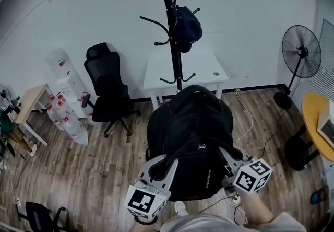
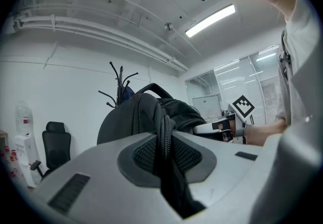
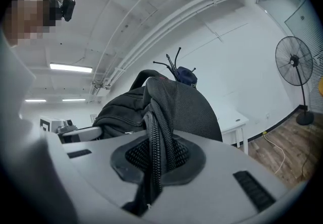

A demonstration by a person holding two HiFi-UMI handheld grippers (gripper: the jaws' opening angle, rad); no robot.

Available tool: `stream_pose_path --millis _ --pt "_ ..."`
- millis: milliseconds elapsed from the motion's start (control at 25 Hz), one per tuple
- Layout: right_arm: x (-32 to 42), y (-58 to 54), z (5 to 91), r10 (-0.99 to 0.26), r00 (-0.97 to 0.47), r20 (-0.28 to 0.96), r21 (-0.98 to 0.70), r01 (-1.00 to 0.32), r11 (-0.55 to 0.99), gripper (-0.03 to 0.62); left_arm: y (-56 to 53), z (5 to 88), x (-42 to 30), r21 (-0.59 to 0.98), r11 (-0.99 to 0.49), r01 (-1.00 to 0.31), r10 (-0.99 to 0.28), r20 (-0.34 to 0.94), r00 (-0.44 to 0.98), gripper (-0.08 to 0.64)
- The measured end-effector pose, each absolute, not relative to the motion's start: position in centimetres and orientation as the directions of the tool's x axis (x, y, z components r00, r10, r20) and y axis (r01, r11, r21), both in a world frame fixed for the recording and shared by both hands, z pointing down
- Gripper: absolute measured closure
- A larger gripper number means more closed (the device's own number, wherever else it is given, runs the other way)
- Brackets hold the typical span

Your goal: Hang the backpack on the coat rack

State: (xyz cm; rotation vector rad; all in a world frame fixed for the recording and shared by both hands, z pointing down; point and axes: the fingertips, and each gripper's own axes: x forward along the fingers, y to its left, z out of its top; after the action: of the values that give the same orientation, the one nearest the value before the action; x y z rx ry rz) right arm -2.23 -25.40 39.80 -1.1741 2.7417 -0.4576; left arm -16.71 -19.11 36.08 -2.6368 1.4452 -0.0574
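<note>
Bright, even ceiling-strip light (image 2: 210, 20); fisheye-warped, dark-vignetted edges

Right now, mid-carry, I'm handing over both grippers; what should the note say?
Left gripper: shut on the left zippered edge of the black fabric backpack.
Right gripper: shut on its right edge.
Backpack is held up between them, facing the black metal coat rack, not touching it.
A dark blue item hangs on one upper hook; others are free.
Done: backpack lifted. Left: loop its top handle over a free hook, then open both grippers.
</note>
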Motion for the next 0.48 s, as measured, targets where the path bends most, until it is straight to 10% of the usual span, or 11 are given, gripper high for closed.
stream_pose_path --millis 480 --pt "-6.4 -34.1 33.0 -0.748 -0.656 -0.101 -0.297 -0.697 0.652 0.56 -28.4 28.5 -21.2 -0.237 -0.571 -0.786 -0.778 -0.15 0.611 0.503"
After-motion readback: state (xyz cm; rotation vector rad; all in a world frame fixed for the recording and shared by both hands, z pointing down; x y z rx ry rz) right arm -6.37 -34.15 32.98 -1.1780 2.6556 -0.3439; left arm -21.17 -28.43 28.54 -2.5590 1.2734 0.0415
